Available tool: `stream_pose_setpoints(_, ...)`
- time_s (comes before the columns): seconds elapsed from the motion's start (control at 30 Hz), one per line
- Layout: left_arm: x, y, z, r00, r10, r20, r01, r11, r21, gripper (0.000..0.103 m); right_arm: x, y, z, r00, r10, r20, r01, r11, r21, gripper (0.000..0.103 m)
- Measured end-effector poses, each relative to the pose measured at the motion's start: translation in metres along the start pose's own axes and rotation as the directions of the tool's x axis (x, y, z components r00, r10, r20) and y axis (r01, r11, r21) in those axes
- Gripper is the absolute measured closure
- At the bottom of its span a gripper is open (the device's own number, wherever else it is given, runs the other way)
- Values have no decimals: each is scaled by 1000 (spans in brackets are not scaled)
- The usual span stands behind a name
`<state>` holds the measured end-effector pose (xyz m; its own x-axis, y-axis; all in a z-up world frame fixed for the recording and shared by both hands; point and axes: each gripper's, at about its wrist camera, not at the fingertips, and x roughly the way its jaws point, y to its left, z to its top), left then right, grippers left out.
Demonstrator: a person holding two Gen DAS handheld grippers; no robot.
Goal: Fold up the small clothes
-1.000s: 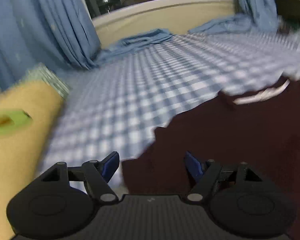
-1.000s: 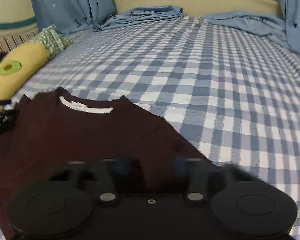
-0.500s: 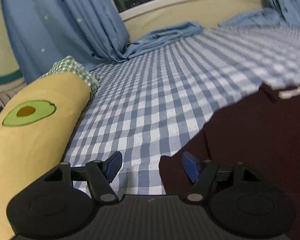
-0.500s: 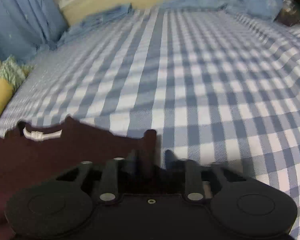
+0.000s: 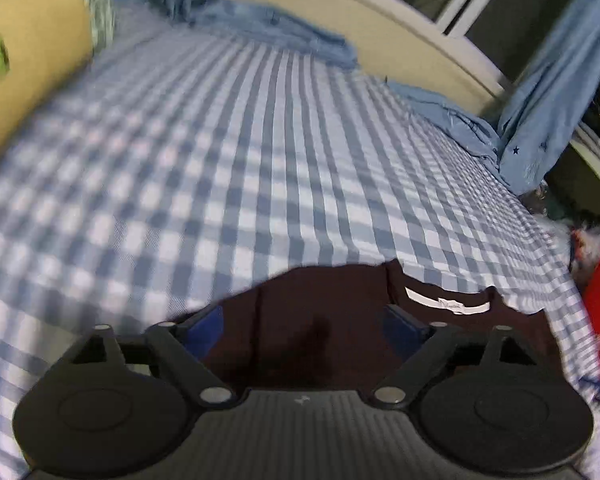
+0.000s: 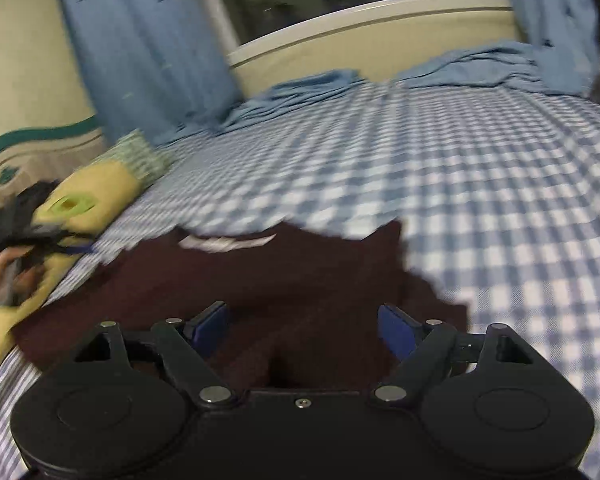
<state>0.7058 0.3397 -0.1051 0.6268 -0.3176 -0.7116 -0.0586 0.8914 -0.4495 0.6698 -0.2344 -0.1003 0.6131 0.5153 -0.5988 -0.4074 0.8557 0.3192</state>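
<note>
I have just let go with my right gripper (image 6: 302,330): a second ago its jaws were pinched shut on the dark red shirt (image 6: 260,280), and they have just been opening, so now they stand wide with nothing pressed between them, the cloth lying loose underneath. My left gripper (image 5: 304,326) has opened a little further too; its jaws are spread and empty, hovering over the shirt's near edge. The shirt now lies on the checked bedsheet (image 5: 260,160), its white neck label (image 5: 448,304) facing up, and in the right view one side looks doubled over onto the body, with a lumpy, uneven edge toward the sheet. I take that to mean one fold has just been laid down and released. The yellow pillow (image 6: 96,196) sits off to the shirt's left, touching its edge. Next I probably need to take a fresh hold for the following fold, and the bunched right side may want smoothing first.
</note>
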Motion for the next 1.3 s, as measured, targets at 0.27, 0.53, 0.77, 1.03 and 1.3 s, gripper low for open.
stream_pose_setpoints(0.27,32,5,-5,998,-2,-56,3,1000,15,25,-8,24,-24,998,32,-56,-35,998,-55,19)
stream_pose_setpoints(0.53,38,8,-10,997,-62,-47,63,998,19,95,-2,33,-31,997,57,-50,-60,996,-59,19)
stream_pose_setpoints(0.77,-8,2,-2,990,-42,131,25,992,122,96,15,40,-47,994,24,-103,-35,993,-111,20)
stream_pose_setpoints(1.03,31,34,-20,996,21,82,-20,1000,-14,82,25,45,-59,991,-44,-129,22,986,-162,20)
stream_pose_setpoints(1.3,-66,29,-28,984,69,166,-90,988,125,33,-15,58,-62,992,-102,-77,88,982,-165,19)
